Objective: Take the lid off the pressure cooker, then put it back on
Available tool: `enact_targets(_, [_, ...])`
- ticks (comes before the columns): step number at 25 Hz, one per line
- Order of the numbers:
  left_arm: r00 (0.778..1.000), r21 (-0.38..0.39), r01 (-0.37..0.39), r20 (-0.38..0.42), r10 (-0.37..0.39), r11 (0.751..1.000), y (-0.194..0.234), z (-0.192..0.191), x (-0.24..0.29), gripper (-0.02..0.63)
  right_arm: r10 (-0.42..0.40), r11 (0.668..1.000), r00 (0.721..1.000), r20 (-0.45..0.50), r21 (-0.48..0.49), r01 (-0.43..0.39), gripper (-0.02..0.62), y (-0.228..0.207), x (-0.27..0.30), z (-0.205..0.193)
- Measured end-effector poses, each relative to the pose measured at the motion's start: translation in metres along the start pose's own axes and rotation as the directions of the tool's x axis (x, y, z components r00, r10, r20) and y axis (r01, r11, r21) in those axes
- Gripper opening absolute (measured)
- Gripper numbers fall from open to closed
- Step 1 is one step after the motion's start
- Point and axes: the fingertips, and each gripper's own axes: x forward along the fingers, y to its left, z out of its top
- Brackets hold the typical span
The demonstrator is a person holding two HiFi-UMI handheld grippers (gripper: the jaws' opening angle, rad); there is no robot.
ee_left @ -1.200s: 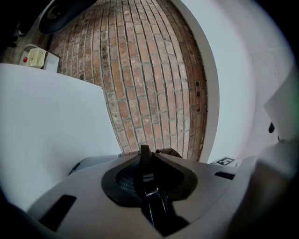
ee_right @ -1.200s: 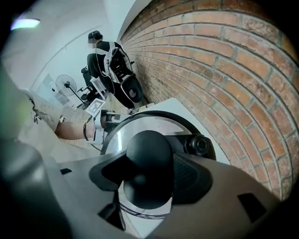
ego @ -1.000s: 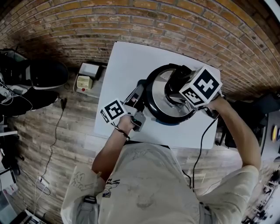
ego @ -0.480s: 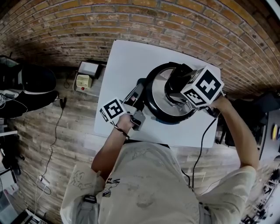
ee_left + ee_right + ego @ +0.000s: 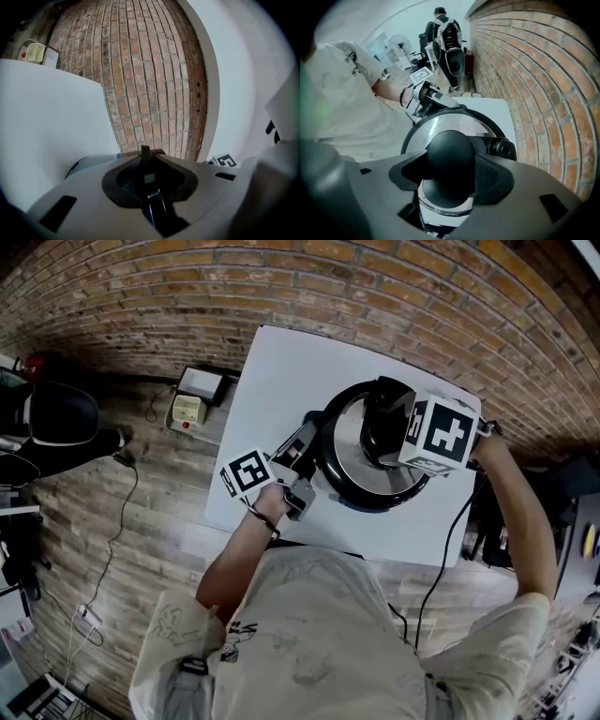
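Got the right tool (image 5: 452, 174) clamped on the lid's (image 5: 440, 125) black knob (image 5: 449, 152) from above, left tool (image 5: 146, 176) pinched nearly closed on the thin side handle (image 5: 146, 152). Lid on the pressure cooker (image 5: 349, 486), toward the white counter's (image 5: 281, 381) right edge.

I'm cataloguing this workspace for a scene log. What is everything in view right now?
pressure cooker: one, black, on the table, right of centre
lid: one, steel, on the cooker
lid knob: one, black, lid's centre
side handle: one, dark, cooker's left side in the head view
table: one, white, by the brick wall
brick wall: one, red-brown, behind the table
small box: one, beige with red button, on the floor left of the table
left gripper: one, grey, shut on the side handle
right gripper: one, grey, shut on the lid knob
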Motion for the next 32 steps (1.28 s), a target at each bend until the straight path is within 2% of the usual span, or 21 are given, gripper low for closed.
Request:
enact_targets(3, [0.999,-0.024,0.033,0.004,-0.033,0.999,-0.005,-0.001,0.002,0.084,0.013,0.997,0.999,-0.040,-0.078,-0.016,0.305,0.001,0.000,-0.001])
enact_targets(7, [1.000,0.003,-0.005,-0.002,0.005,1.000,0.001,0.000,-0.001,0.084,0.012,0.995,0.999,-0.041,-0.096,-0.016,0.307,0.002,0.000,-0.001])
enact_targets(10, [1.000,-0.005,0.010,0.003,-0.010,1.000,-0.001,0.000,0.000,0.084,0.011,0.992,0.999,-0.046,-0.129,-0.017,0.305,0.004,0.001,-0.001])
enact_targets(17, [1.000,0.007,-0.004,-0.001,0.004,1.000,0.000,0.000,0.000,0.083,0.012,0.990,0.998,-0.054,-0.139,-0.020,0.307,0.004,0.000,-0.002])
enact_targets(22, [1.000,0.019,-0.009,-0.003,0.009,1.000,0.001,0.001,-0.001,0.084,0.011,0.994,0.999,-0.036,-0.112,-0.015,0.307,0.003,0.001,0.000])
enact_targets(25, [0.999,0.059,-0.036,-0.009,0.036,0.998,0.004,0.001,-0.002,0.089,0.009,0.994,1.000,0.003,-0.109,-0.009,0.310,0.002,0.001,0.000])
enact_targets(28, [0.997,0.146,-0.070,-0.012,0.072,0.987,0.002,0.003,-0.004,0.115,-0.006,0.992,0.998,0.055,-0.127,0.013,0.311,0.002,-0.001,0.001])
enact_targets(29, [0.996,0.180,-0.086,-0.008,0.088,0.980,0.002,0.005,-0.005,0.134,-0.017,0.991,0.997,0.074,-0.127,0.027,0.324,0.002,-0.002,0.001])
enact_targets(31, [0.993,0.244,-0.114,0.005,0.116,0.963,0.000,0.011,-0.009,0.182,-0.032,0.993,0.992,0.124,-0.107,0.045,0.392,0.002,-0.006,0.001])
enact_targets(32, [0.992,0.276,-0.127,0.016,0.128,0.953,-0.001,0.014,-0.011,0.187,-0.034,0.994,0.987,0.159,-0.093,0.050,0.398,0.002,-0.008,0.001])
